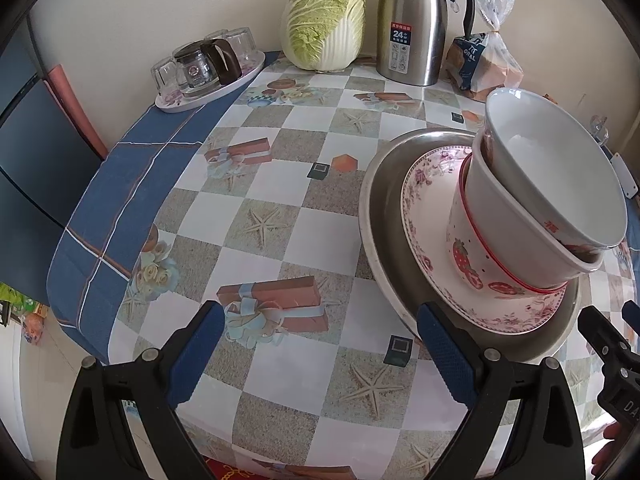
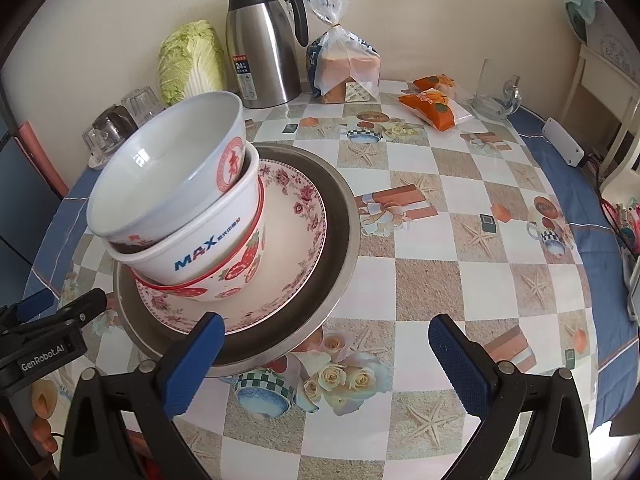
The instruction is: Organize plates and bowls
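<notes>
Bowls (image 2: 172, 200) nested on plates (image 2: 296, 216)

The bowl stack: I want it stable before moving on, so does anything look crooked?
Yes. The top white bowl with red lettering sits tilted in the white MAX bowl, not nested level. Below, the strawberry bowl sits off-centre on the floral plate.

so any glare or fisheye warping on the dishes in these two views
Left wrist view: the steel tray rim bows with the fisheye, and the top bowl is soft and evenly lit. Right wrist view: small window glints inside the top bowl, a bright streak on the thermos, and the table edge curves strongly.
</notes>
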Demonstrator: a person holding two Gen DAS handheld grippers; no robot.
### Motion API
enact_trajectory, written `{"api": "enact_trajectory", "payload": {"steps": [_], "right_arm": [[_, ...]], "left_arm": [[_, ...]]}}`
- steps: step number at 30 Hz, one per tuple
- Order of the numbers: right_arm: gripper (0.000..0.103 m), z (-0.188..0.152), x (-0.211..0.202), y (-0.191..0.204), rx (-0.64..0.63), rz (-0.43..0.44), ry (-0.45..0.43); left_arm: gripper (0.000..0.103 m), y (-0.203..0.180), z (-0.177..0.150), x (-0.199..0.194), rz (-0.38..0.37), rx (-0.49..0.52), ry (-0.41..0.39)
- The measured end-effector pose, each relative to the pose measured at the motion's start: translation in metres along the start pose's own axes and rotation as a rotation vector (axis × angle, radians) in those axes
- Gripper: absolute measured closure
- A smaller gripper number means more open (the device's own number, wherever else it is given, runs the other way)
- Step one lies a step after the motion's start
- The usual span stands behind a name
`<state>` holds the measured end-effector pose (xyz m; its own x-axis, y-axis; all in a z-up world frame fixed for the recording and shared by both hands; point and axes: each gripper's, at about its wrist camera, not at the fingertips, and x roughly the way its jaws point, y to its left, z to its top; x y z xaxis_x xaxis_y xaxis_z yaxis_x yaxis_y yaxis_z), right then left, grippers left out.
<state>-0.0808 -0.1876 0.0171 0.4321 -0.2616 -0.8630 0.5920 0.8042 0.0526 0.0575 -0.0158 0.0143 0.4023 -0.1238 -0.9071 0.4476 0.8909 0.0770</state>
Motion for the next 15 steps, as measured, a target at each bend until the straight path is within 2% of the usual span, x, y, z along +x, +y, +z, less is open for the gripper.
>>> {"api": "enact_trajectory", "payload": {"steps": [15], "right_arm": [[0.0,0.0011,-0.0001,-0.0022,0.01,-0.009,-0.001]], "left_arm": [[0.006,0.0021,0.0009,-0.0001,-0.01,-0.019,-0.006]]}}
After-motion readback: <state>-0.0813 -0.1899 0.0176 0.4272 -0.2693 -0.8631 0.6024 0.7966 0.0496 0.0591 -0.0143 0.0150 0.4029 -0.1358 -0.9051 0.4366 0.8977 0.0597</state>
